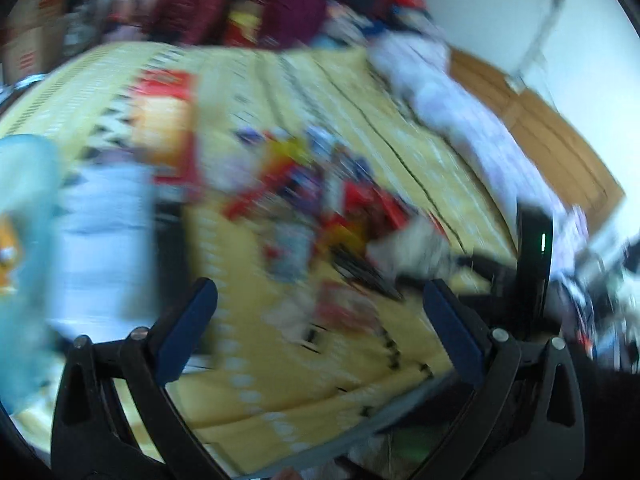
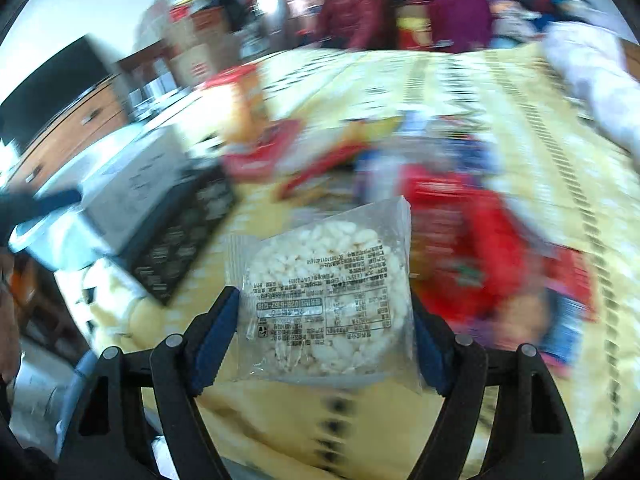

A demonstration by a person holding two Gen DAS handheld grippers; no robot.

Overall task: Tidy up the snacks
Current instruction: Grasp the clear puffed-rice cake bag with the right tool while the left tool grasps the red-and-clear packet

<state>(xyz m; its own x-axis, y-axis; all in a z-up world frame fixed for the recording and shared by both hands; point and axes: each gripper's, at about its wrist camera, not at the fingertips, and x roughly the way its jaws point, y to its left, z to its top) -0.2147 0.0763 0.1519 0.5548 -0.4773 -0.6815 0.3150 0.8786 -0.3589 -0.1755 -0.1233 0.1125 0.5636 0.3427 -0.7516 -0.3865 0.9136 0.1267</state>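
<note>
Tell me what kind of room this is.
Probably a lived-in bedroom or spare room. Snack packets lie on a yellow patterned bedspread, a wooden dresser stands beside it, and clothes are piled behind.

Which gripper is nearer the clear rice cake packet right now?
Right. The right gripper has the rice cake packet between its blue pads, gripping it. The left gripper is open and empty over the yellow cloth, packet not in its view.

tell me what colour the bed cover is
Yellow bed cover with rows of small black and white marks, clearest in the right wrist view.
</note>
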